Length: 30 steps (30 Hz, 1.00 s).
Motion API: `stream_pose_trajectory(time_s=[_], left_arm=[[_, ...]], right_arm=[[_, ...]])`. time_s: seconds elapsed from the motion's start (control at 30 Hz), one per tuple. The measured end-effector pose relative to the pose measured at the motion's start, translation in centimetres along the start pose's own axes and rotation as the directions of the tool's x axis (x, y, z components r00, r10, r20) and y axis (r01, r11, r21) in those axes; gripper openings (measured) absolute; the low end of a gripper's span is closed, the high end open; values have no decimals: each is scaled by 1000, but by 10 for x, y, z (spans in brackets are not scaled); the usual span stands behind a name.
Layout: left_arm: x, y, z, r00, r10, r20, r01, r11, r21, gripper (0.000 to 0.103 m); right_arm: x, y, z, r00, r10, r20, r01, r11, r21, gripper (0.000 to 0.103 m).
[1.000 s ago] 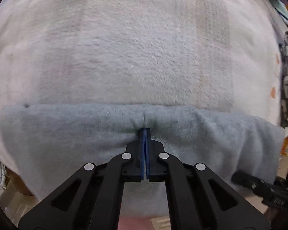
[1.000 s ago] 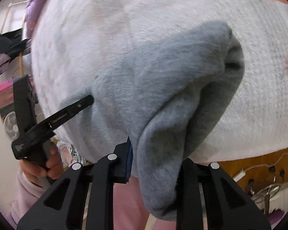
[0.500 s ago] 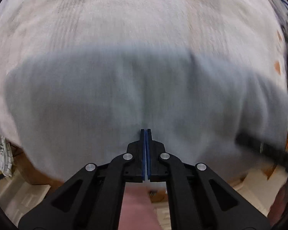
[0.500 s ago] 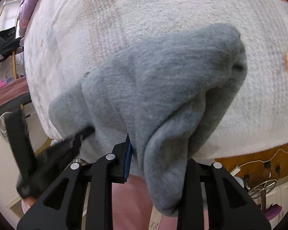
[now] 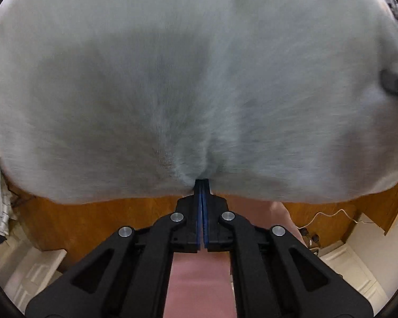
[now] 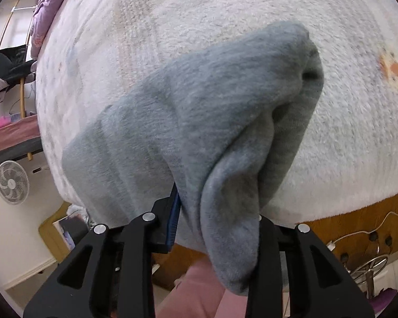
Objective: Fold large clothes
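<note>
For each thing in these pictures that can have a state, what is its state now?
Grey garment: bunched and folded over, lying on the white blanket, one end hanging past the edge.
Left gripper: jaws shut, pinching the garment's edge.
Right gripper: jaws have just been opening, a thick fold of the garment between them.
Fan: cannot tell whether it runs.

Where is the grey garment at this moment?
The grey garment lies on the white fleece blanket, its near edge pinched in the left gripper, a thick fold between the right gripper's fingers.
</note>
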State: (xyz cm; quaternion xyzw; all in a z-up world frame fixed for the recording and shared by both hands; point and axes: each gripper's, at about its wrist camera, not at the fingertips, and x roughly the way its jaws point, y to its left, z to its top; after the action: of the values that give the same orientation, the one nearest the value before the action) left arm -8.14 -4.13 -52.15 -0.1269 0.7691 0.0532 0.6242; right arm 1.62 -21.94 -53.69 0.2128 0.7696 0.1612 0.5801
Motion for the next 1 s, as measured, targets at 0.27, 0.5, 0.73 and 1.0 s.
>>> stream_pose_trajectory(time_s=[0.27,0.5,0.73,1.0], left_arm=[[-109,1,-11,964,-93,249,83,995,50,1],[-120,-1,65,952,-86,295,59,993,100,1],[-69,7,81,963,-115,244,92,991,101,2],[-71,16,81,970,-100,224,100,995,12,2]], right_arm=[[-5,-4,-5,997,45,58,-48,998,49,32],[-13,0,-10,992,-8,129,-1,998,67,23],[-30,10,-4,988,117,100,-126,988,89,17],[-50,84,5,992,121,-27,-123,986,-109,16]])
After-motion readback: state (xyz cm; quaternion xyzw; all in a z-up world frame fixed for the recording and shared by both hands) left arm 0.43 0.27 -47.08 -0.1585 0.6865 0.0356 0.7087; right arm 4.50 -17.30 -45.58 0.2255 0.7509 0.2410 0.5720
